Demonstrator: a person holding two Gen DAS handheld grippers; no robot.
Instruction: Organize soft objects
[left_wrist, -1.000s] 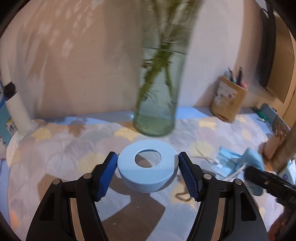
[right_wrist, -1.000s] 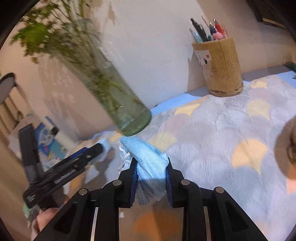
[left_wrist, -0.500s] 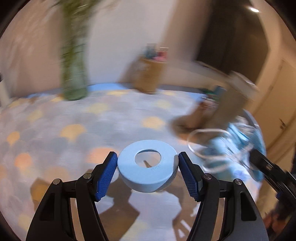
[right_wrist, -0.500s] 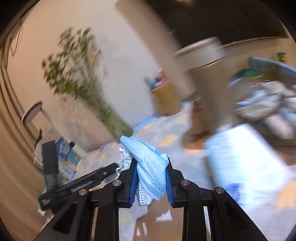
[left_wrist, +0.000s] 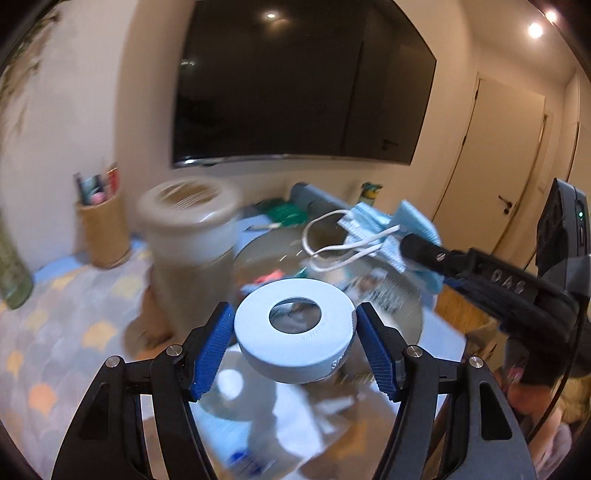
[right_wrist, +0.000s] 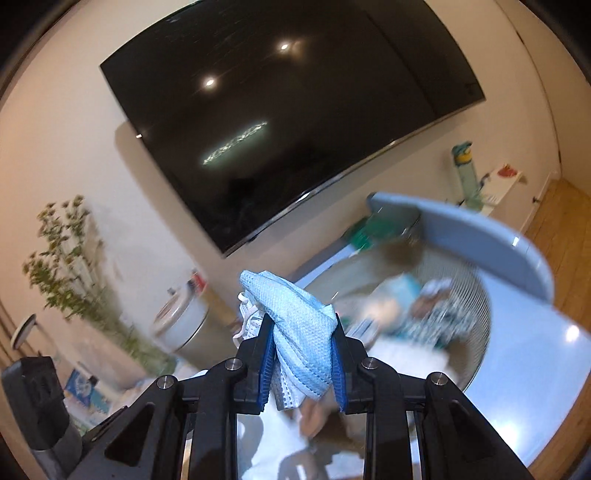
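Note:
My left gripper (left_wrist: 295, 343) is shut on a pale blue foam ring (left_wrist: 295, 334) and holds it in the air above a round wire basket (left_wrist: 410, 299). My right gripper (right_wrist: 302, 350) is shut on a bundle of blue face masks (right_wrist: 299, 325), also in the air. In the left wrist view the masks (left_wrist: 373, 225) with white ear loops hang from the right gripper's tip (left_wrist: 410, 247) over the basket's far side. The basket (right_wrist: 476, 314) holds several blurred soft items and has a raised blue lid (right_wrist: 476, 243).
A tall beige canister (left_wrist: 192, 254) stands left of the basket, with a woven pen holder (left_wrist: 103, 229) behind it. A large dark TV (left_wrist: 295, 85) hangs on the wall. A plant in a vase (right_wrist: 81, 280) stands at left. A patterned cloth (left_wrist: 44, 343) covers the table.
Both grippers have swung right, away from the glass vase, and risen. They now hold the ring and the masks over the wire basket instead of over the patterned cloth.

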